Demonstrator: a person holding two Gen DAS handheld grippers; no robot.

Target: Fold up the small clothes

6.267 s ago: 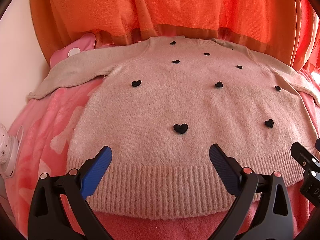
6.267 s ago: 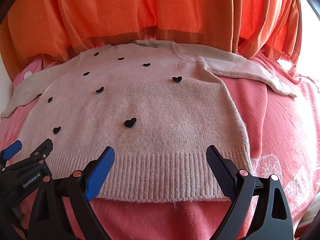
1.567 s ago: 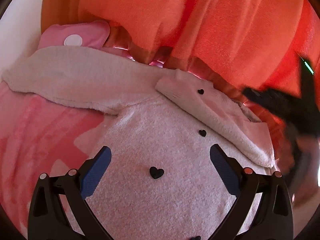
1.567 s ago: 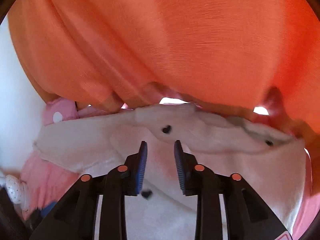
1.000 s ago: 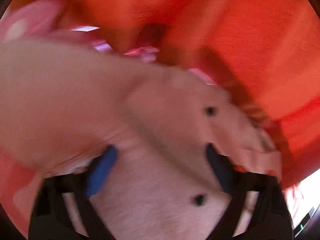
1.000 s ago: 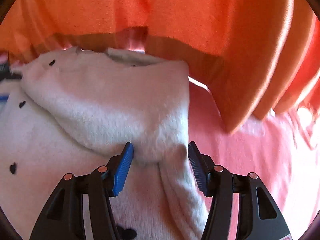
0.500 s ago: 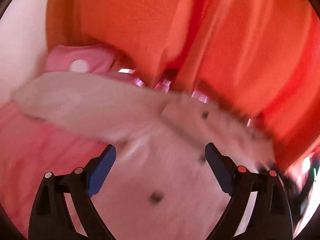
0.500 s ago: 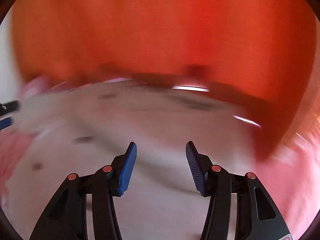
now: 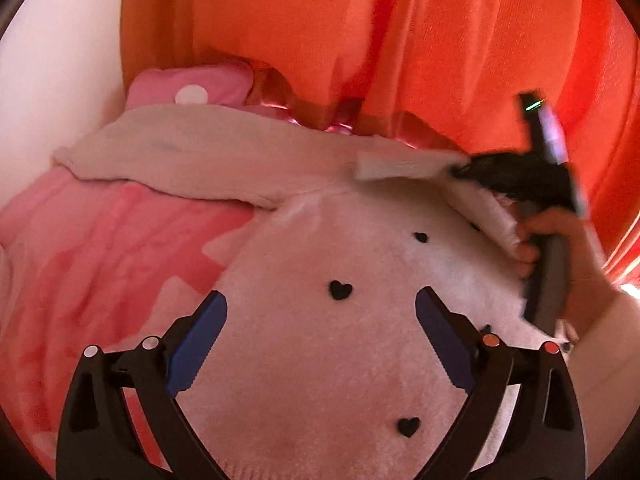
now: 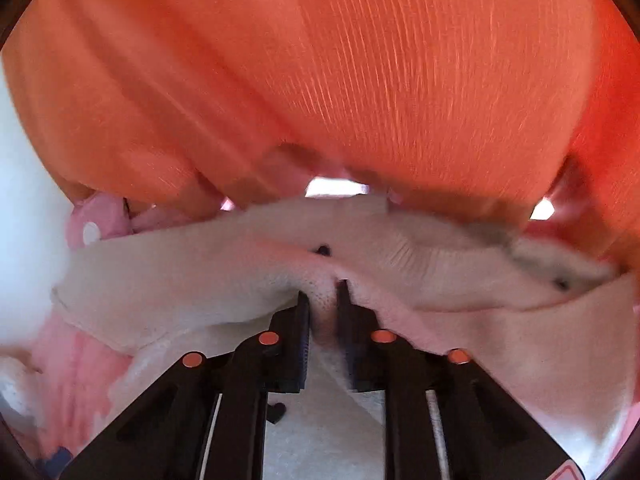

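Note:
A small pale pink knit sweater point(image 9: 320, 320) with black hearts lies on a pink blanket point(image 9: 100, 248). Its left sleeve point(image 9: 180, 160) stretches out to the left. My left gripper point(image 9: 320, 328) is open and empty, hovering over the sweater's body. My right gripper point(image 10: 323, 300) is shut on a pinch of the sweater's fabric point(image 10: 324, 280) near the neckline and holds it lifted. It also shows in the left wrist view point(image 9: 464, 168), gripping the folded-over cuff point(image 9: 400, 166) at the collar.
Orange curtains point(image 9: 400, 40) hang close behind the blanket. A pink cushion with a white dot point(image 9: 188, 88) lies at the back left. A white wall point(image 9: 48, 80) stands at the left.
My right gripper has closed on the sweater fabric and now holds it near the neckline. My left gripper has drawn back a little and stays open.

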